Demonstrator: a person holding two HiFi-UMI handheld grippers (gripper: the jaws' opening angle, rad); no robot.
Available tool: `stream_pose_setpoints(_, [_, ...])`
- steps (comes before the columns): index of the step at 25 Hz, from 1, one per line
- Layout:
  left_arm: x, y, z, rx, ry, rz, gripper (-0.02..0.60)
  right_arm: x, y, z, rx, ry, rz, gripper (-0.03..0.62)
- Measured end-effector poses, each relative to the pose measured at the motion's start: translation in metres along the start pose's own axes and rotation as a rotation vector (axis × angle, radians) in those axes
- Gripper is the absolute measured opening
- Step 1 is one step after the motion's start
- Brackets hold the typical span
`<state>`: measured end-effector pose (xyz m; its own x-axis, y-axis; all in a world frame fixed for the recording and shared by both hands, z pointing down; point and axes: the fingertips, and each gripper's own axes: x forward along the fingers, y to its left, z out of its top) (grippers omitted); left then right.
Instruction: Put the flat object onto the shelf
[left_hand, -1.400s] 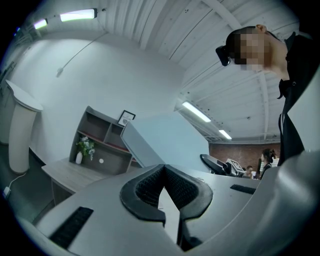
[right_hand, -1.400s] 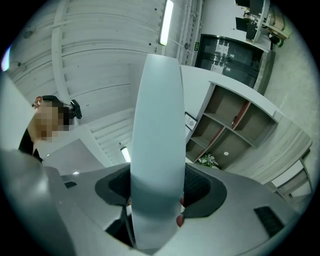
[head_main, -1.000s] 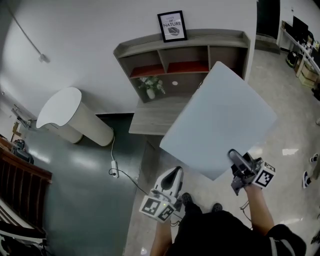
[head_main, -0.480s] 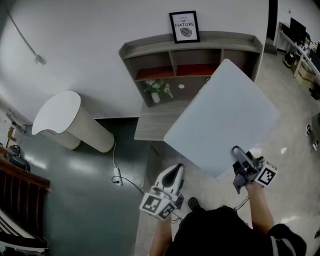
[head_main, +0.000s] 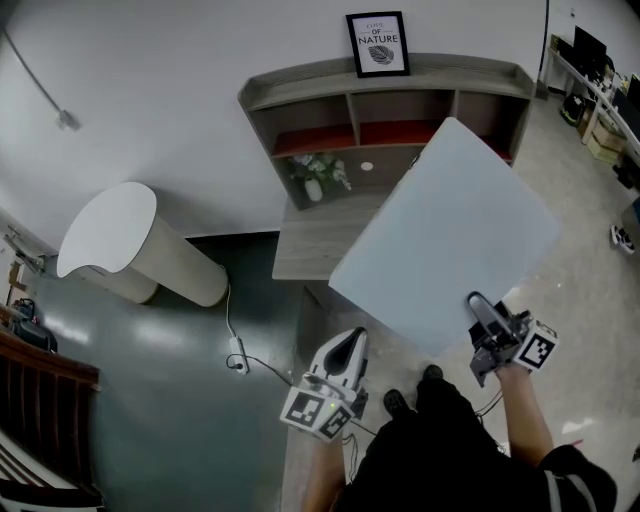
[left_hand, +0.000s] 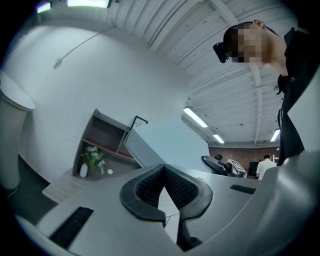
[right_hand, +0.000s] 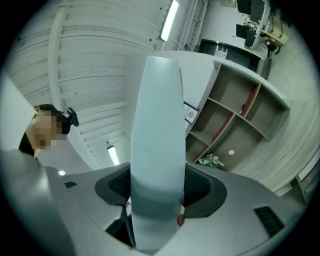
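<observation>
A large flat white panel (head_main: 450, 235) is held tilted in the air in front of the grey shelf unit (head_main: 385, 75). My right gripper (head_main: 483, 318) is shut on the panel's near corner. In the right gripper view the panel's edge (right_hand: 156, 150) runs up between the pads, with the shelf (right_hand: 235, 115) beyond it. My left gripper (head_main: 343, 352) hangs lower left of the panel, apart from it, shut and empty. In the left gripper view its pads (left_hand: 150, 187) meet at the tips, with the panel (left_hand: 170, 145) and shelf (left_hand: 102, 137) ahead.
A framed print (head_main: 378, 44) stands on top of the shelf. A small vase of flowers (head_main: 318, 175) sits in a lower compartment, above a wooden desk top (head_main: 315, 240). A white cylindrical stand (head_main: 120, 240) is at the left. A cable (head_main: 235, 345) lies on the floor.
The shelf has shifted slightly right and up in the head view as the person stepped toward it. The panel stays in the right gripper; the left gripper keeps its place.
</observation>
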<state>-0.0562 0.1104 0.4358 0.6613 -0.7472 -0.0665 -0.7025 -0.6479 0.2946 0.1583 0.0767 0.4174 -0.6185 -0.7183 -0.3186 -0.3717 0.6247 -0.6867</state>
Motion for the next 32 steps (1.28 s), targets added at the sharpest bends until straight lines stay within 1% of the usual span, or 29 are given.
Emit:
stream_pose_setpoints(4, [-0.004,0.004,-0.005,-0.015,0.013,0.001,0.014,0.006,0.0,-0.008,-0.007,0.028,0.001,0.282])
stream_pose_setpoints(10, [0.002,0.022,-0.007,-0.026,0.019,0.029,0.014,0.025,-0.017,-0.012,-0.001,0.046,0.01,0.282])
stream_pose_setpoints(14, [0.005,0.04,-0.005,-0.02,0.022,0.055,0.014,0.046,-0.029,-0.012,0.016,0.046,0.021,0.282])
stream_pose_setpoints(17, [0.012,0.055,-0.002,-0.02,0.021,0.075,0.014,0.062,-0.039,-0.009,0.007,0.051,0.027,0.282])
stream_pose_setpoints(24, [0.048,0.09,0.014,0.01,0.03,0.097,0.014,0.112,-0.067,0.01,-0.01,0.057,0.054,0.282])
stream_pose_setpoints(32, [0.1,0.129,0.052,0.054,-0.006,0.131,0.014,0.184,-0.093,0.048,-0.033,0.057,0.135,0.282])
